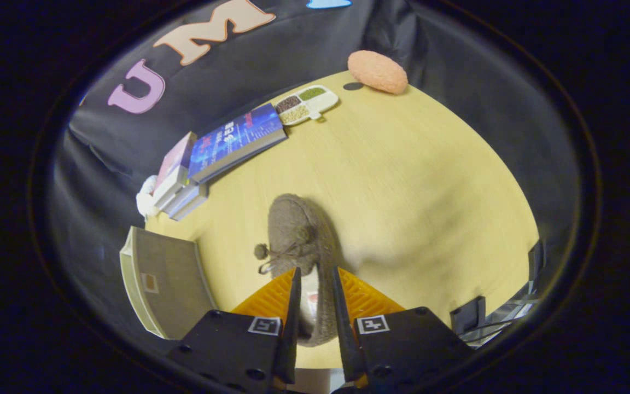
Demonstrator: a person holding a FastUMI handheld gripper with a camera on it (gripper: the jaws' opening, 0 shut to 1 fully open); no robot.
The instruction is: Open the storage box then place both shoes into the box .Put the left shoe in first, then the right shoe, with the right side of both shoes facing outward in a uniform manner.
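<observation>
Black cloth walled the booth behind a pale wooden desk. On it lay a grey shoe, toe toward 12 o'clock and its bow with a pom-pom at about 9 o'clock from the upper. The hand-held gripper had its two fingers nearly closed over the shoe's heel end, one on each side of the collar wall. The pads seemed to touch the fabric, but whether both pressed firmly could not be told. The shoe appeared to rest on the desk, or to be barely lifted.

At 8 o'clock from the shoe, near the desk's edge, stood the box, grey with a pale rim; whether it was open could not be read. At 11 o'clock sat a stack of books, and beyond them at 12 o'clock a divided tray of grains. An orange sponge lay at 1 o'clock, well apart.

The main risk seemed to be the soft knit collar. Pinched on one thin wall, it could fold or slip out, and the long toe would sag and swing on the way to the box. A turned shoe would enter with the wrong side outward. Only one shoe was seen, so left or right remained unsure; picking the wrong one would break the order.
</observation>
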